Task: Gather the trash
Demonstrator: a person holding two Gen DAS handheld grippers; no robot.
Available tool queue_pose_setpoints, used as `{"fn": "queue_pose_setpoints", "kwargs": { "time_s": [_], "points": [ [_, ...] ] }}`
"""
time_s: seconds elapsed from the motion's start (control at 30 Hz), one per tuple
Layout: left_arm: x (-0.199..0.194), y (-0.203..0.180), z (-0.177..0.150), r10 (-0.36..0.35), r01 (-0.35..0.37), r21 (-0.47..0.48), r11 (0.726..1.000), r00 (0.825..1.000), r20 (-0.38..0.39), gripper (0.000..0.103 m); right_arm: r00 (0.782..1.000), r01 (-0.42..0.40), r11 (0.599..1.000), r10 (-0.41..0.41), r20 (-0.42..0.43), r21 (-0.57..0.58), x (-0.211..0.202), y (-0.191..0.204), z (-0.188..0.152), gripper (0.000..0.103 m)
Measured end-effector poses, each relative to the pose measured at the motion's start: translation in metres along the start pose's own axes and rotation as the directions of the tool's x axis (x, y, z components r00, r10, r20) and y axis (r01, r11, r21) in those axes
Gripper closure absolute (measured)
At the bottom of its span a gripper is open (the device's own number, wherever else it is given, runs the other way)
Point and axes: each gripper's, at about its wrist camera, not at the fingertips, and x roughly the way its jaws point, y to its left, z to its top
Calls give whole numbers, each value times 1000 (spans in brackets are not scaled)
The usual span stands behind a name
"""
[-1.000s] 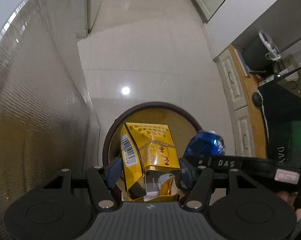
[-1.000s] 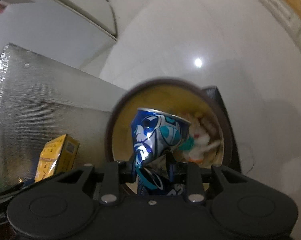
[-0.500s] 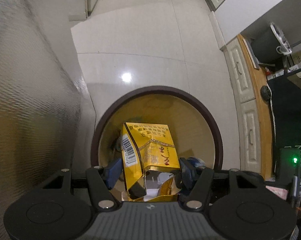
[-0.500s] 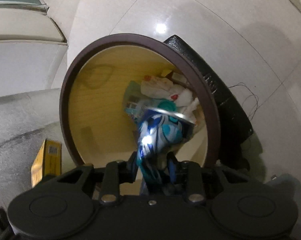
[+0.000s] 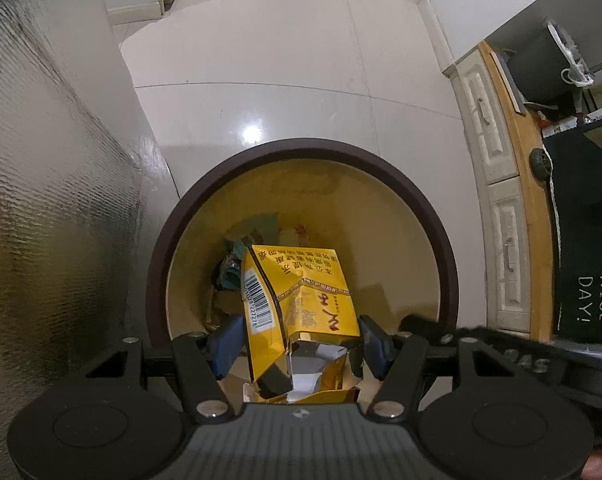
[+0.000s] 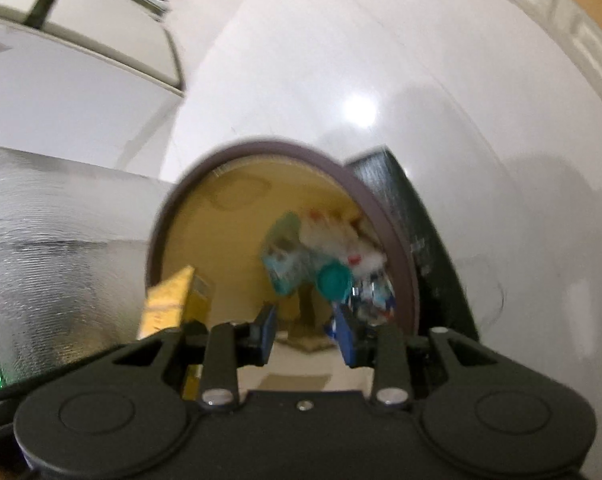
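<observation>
A round bin with a dark brown rim (image 5: pixel 301 152) and yellow inside stands on the floor below both grippers. My left gripper (image 5: pixel 299 344) is shut on a torn yellow carton (image 5: pixel 301 292) and holds it over the bin's mouth. In the right wrist view the same carton (image 6: pixel 173 300) shows at the bin's left edge. My right gripper (image 6: pixel 307 334) hangs above the bin rim (image 6: pixel 261 146), its jaws apart and still widening, with nothing between them. The crushed blue can (image 6: pixel 375 296) lies blurred inside the bin at the right, beside a teal lid (image 6: pixel 333 280) and white wrappers.
A silver textured surface (image 5: pixel 41 200) rises close on the left of the bin. White cabinet drawers (image 5: pixel 505 256) under a wooden top and a black mat (image 5: pixel 589 280) lie to the right. A black object (image 6: pixel 401 208) leans behind the bin. White floor tiles stretch beyond.
My right gripper has let go of the blue can, which has dropped into the bin. My left gripper has come down closer to the bin with the carton still held.
</observation>
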Motion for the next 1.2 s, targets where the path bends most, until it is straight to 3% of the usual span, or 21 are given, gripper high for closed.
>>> {"fn": "queue_pose_setpoints", "kwargs": {
  "time_s": [0.13,0.2,0.27,0.77,1.2],
  "points": [
    [5,-4,2,-6,6,22,1000,1000,20,38,997,-27,998,30,71,-48,-17,1,7,69],
    [8,-3,2,-1,1,21,1000,1000,16,22,995,-34,998,40,96,-61,-22,3,9,69],
    [7,-2,1,8,-8,21,1000,1000,18,16,993,-31,996,41,110,-86,-29,6,11,69],
    [-40,0,-6,33,-37,46,998,995,92,0,989,-35,978,63,133,-205,-58,24,10,69],
    [-115,1,-27,66,-69,9,998,978,198,0,981,13,939,55,187,-343,-123,43,3,53]
  ]
}}
